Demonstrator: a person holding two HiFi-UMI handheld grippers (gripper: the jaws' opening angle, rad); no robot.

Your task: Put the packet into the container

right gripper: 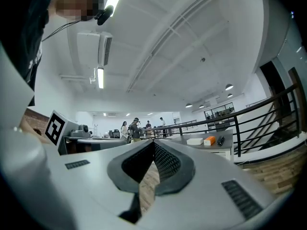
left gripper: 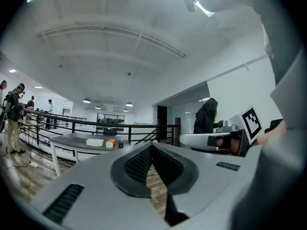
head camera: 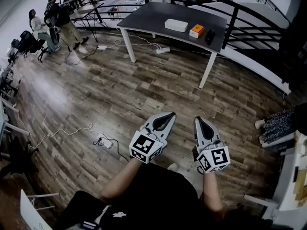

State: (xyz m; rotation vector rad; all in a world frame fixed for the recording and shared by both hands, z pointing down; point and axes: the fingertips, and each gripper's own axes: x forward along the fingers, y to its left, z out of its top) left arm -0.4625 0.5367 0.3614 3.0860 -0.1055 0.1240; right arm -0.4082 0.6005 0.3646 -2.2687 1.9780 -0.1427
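An orange packet (head camera: 196, 30) lies on a dark grey table (head camera: 153, 14) far ahead, between a white box (head camera: 176, 25) and a small black object (head camera: 210, 36). Which of these is the container I cannot tell. My left gripper (head camera: 170, 114) and right gripper (head camera: 198, 119) are held side by side over the wooden floor, well short of the table, both pointing level toward it. In the left gripper view the left gripper (left gripper: 152, 145) is shut and holds nothing, with the packet (left gripper: 111, 143) small beyond it. The right gripper (right gripper: 153, 142) is likewise shut and holds nothing, the packet (right gripper: 209, 140) off to its right.
A black railing (head camera: 240, 8) runs behind and to the right of the table. Cables and a power strip (head camera: 106, 143) lie on the floor at the left. People (head camera: 60, 18) stand and sit at the far left. A person (left gripper: 206, 116) stands by a desk at the right.
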